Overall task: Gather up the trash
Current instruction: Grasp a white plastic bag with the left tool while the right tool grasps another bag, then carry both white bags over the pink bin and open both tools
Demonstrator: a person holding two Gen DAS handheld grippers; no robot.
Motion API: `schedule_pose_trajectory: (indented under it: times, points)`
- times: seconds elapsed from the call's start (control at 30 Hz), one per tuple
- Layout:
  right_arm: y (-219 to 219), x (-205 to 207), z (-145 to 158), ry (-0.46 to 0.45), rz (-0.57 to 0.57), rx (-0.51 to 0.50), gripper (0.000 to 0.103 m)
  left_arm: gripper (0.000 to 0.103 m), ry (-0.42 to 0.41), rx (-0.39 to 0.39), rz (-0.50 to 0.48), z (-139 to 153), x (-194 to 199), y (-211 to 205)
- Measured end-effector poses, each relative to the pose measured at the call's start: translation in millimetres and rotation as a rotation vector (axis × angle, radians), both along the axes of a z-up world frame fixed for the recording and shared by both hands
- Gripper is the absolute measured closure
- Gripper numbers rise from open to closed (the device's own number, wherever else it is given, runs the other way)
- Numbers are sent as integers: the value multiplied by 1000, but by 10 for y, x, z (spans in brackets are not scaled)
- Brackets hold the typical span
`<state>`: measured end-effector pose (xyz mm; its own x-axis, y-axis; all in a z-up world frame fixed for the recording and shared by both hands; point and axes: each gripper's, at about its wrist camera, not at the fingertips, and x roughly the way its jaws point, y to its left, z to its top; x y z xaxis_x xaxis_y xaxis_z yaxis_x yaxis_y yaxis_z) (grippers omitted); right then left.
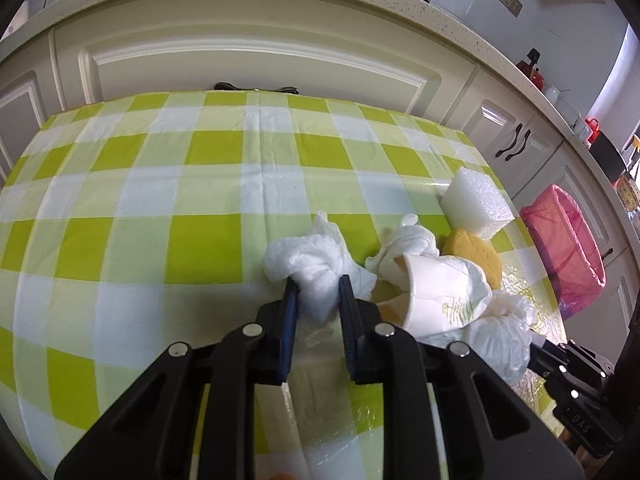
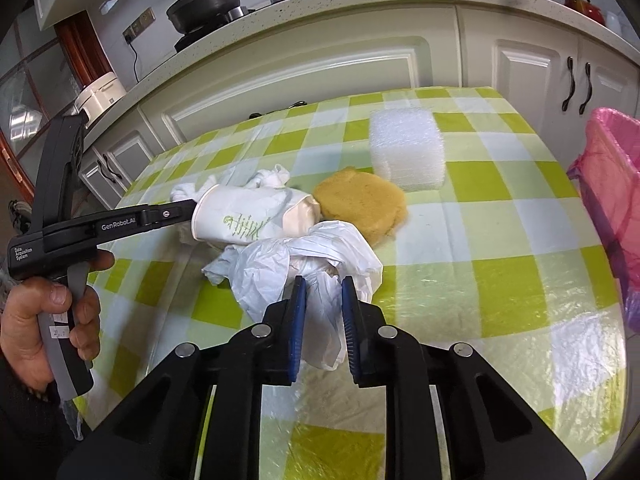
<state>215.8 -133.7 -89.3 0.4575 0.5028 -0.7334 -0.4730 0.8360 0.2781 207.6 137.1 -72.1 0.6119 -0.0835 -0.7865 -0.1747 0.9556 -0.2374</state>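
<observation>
A: Left wrist view first. What does the left claw (image 1: 318, 286) hold?

B: Its blue pads pinch a crumpled white tissue (image 1: 308, 258), clamped tight, lying on the checked worktop (image 1: 160, 184). At about two o'clock from it lies a tipped paper cup (image 1: 444, 292), with a yellow sponge (image 1: 478, 250) and a white foam block (image 1: 476, 202) beyond. A pink-lined bin (image 1: 564, 240) stands past the worktop's edge at three o'clock.

A: And the right wrist view?

B: The right claw (image 2: 324, 292) is closed on a white plastic bag (image 2: 320, 256). The cup (image 2: 244, 218) lies at eleven o'clock, touching the bag; the sponge (image 2: 360, 204) at twelve, the foam (image 2: 406, 152) behind it. A hand (image 2: 44, 320) grips the left tool at nine.
</observation>
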Motion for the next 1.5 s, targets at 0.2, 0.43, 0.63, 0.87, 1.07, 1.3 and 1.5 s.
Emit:
schedule_pose_trajectory:
  times: [0.2, 0.43, 0.63, 0.87, 1.07, 1.3, 1.5]
  points:
    - [-286, -42, 99, -16, -38, 9, 84, 83, -26, 12, 35, 130, -124, 53]
    - [-661, -78, 245, -43, -90, 14, 84, 83, -80, 23, 38, 377, -216, -2]
    - [-949, -100, 388, -67, -135, 25, 84, 83, -124, 37, 7, 618, -234, -194]
    - [-1265, -62, 560, -97, -190, 47, 84, 83, -157, 52, -42, 810, -190, -491]
    - [-1587, 21, 731, -133, -246, 58, 84, 83, -178, 50, -93, 918, -83, -795]
    - [-2113, 240, 1061, -199, -331, 48, 84, 83, -230, 41, -211, 1159, 215, -1430]
    - [-2602, 491, 1235, -242, -415, 26, 84, 83, -281, 46, -328, 1411, 566, -2135]
